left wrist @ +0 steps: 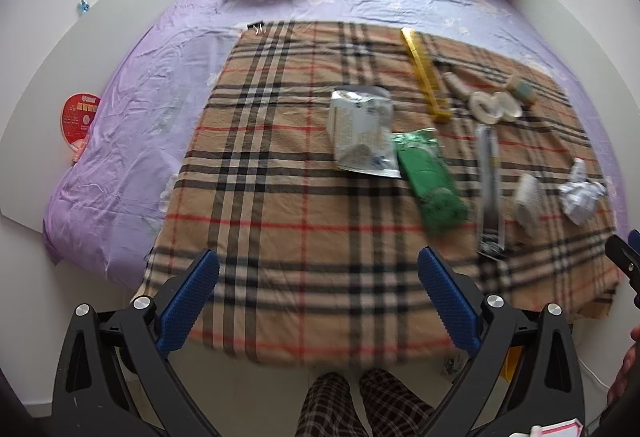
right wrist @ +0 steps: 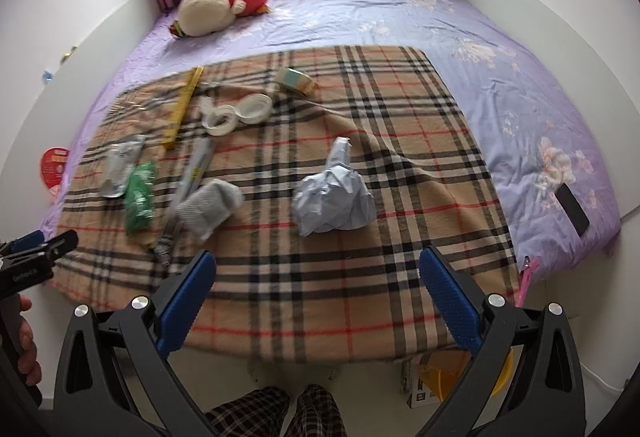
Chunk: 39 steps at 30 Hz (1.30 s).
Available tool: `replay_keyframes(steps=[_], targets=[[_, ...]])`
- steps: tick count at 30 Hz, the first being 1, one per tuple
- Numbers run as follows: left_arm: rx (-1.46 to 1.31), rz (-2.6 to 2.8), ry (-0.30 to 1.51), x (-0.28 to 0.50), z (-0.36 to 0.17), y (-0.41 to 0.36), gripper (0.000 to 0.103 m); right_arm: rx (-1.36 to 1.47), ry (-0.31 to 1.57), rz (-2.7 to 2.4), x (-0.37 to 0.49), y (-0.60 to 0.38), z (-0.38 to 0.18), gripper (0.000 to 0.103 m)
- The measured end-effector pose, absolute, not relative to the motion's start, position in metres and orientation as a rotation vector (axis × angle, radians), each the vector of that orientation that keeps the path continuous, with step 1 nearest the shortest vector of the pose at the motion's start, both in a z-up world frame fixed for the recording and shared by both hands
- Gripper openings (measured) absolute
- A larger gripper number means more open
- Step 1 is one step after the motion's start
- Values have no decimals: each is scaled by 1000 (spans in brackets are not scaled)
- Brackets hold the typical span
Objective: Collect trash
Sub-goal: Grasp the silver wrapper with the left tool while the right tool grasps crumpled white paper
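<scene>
From my left wrist view, my left hand-held gripper (left wrist: 318,273) hangs over the near edge of the plaid blanket (left wrist: 280,197) with its blue pads spread wide and nothing between them. As far as I can judge, nothing has been collected yet — the trash is all lying out on the blanket, right of centre: a silver-white pouch (left wrist: 362,131), a green wrapper (left wrist: 434,179) touching its lower corner, a long grey strip pack (left wrist: 490,189), a yellow box (left wrist: 424,73) farther back, white tape rolls (left wrist: 494,105), a small pale tub (left wrist: 528,205) and a crumpled paper ball (left wrist: 582,195) toward the right edge. The picture is blurred there, so I cannot tell finer detail.

From my right wrist view, my right hand-held gripper (right wrist: 318,273) is just as wide apart and empty, hovering over the blanket's near edge. The crumpled paper ball (right wrist: 334,197) sits straight ahead of it, well apart from the other litter, and looks like the easiest first pick. To the left lie the grey ribbed piece (right wrist: 208,207), the green wrapper (right wrist: 140,195), the pouch (right wrist: 120,167), the yellow box (right wrist: 184,107), the tape rolls (right wrist: 236,111) and a small carton (right wrist: 296,81) at the back. A dark phone (right wrist: 573,209) rests on the purple sheet at right — not trash, I would guess. On the floor below the bed a yellow bin (right wrist: 452,373) with a box beside it partly shows, likely where things go. So the whole job is still ahead.
</scene>
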<state>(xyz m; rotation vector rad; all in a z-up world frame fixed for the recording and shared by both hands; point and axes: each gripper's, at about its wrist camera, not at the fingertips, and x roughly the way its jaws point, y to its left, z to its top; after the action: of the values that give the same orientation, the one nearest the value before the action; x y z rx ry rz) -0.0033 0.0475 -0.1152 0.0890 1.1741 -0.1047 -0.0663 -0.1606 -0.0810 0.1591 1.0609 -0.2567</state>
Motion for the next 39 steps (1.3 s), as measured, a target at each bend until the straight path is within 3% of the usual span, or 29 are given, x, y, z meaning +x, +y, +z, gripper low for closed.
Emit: replay_keyframes(steps=[10,18,25,29,35,39], targets=[[161,-95,1170,82,-148,30,97,189,1060,-300,-43,-172,-97,101],[200,-135,1154,98,-153,13,98,245,1060,-308,-28,-183,-108,101],[136,-152,1154,102,-156,17,94,274,1101,-283,-5,-185,-131,81],[136,-183,1138,99,-155,16,79,220,1083,-289,0,-181,-130,61],[155,-214,1126,86,-148,7,55,220,1081,-279,-4,-183,-129,59],[144,-219,1127,88,-147,12,51,215,1086,-260,-4,-184,-128,59]])
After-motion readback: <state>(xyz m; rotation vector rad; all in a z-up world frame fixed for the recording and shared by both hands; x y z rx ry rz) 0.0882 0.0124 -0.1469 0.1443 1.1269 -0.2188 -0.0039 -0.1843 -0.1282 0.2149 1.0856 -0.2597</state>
